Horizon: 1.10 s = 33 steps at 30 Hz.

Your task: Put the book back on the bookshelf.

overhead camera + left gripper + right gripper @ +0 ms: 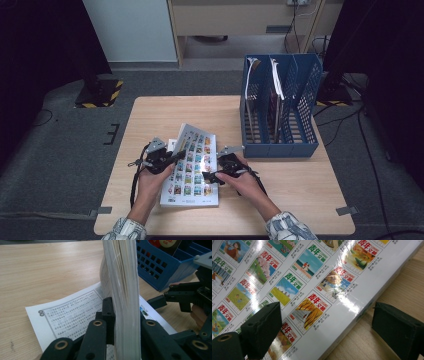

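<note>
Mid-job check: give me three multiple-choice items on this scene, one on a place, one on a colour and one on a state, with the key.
1. Where does the file rack stand?
A. At the table's far right part
B. At the table's near left corner
C. On the floor

2. What colour is the file rack?
A. Red
B. Blue
C. Yellow

3. How are the jaws of the left hand-held gripper?
A. Wide open over bare wood
B. Shut on a cable
C. Shut on the magazine

Key: 1 A, the high view shows it at the far right of the table, beyond the right hand-held gripper. 2 B, its mesh walls are blue. 3 C, the left gripper view shows the page block clamped between the jaws, one edge lifted.
</note>
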Available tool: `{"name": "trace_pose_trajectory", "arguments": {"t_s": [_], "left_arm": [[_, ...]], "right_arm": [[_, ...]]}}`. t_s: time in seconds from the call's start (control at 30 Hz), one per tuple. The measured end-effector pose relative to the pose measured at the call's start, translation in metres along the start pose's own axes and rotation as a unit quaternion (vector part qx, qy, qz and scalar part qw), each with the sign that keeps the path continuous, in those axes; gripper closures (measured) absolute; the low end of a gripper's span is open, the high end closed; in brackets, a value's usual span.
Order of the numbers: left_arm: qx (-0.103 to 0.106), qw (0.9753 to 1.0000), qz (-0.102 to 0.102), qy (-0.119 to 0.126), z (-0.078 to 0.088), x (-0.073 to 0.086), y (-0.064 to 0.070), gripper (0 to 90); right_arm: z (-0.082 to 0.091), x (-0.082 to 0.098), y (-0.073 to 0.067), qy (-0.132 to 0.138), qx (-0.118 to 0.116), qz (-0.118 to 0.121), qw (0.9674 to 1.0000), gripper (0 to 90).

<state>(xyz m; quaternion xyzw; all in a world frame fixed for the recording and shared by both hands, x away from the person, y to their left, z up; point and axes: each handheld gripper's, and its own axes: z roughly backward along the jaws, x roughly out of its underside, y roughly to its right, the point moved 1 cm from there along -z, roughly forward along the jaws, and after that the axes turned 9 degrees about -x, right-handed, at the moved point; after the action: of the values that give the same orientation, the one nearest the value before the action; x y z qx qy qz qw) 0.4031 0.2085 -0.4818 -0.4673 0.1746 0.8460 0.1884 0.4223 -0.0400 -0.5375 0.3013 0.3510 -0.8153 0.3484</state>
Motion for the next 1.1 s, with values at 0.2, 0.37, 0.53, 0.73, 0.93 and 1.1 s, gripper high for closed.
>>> {"name": "trace_pose_trajectory", "arguments": {"t_s": [0.2, 0.37, 0.53, 0.73, 0.93, 1.1], "left_arm": [[0.006, 0.9999, -0.001, 0.009, 0.003, -0.002, 0.001, 80.3], [0.010, 0.9998, -0.001, 0.016, 0.007, -0.003, 0.002, 80.3], [0.013, 0.9998, -0.001, 0.018, 0.007, -0.004, 0.001, 80.3], [0.017, 0.9997, 0.005, 0.017, 0.005, -0.003, 0.000, 80.3], [0.012, 0.9998, 0.014, 0.008, 0.003, -0.001, -0.004, 80.0], [-0.002, 0.9996, 0.021, -0.017, -0.005, 0.006, -0.013, 79.1]], "right_arm": [[-0.003, -0.004, 0.006, 0.004, -0.015, -0.018, 0.9997, 7.6], [-0.003, -0.005, 0.009, 0.006, -0.028, -0.024, 0.9993, 6.7], [-0.004, -0.005, 0.009, 0.007, -0.034, -0.027, 0.9990, 6.8], [-0.008, -0.005, 0.010, 0.004, -0.048, -0.031, 0.9983, 7.9], [-0.010, -0.006, 0.008, 0.001, -0.043, -0.030, 0.9986, 7.0], [-0.011, -0.005, 0.006, -0.003, -0.032, -0.017, 0.9993, 7.0]]}}
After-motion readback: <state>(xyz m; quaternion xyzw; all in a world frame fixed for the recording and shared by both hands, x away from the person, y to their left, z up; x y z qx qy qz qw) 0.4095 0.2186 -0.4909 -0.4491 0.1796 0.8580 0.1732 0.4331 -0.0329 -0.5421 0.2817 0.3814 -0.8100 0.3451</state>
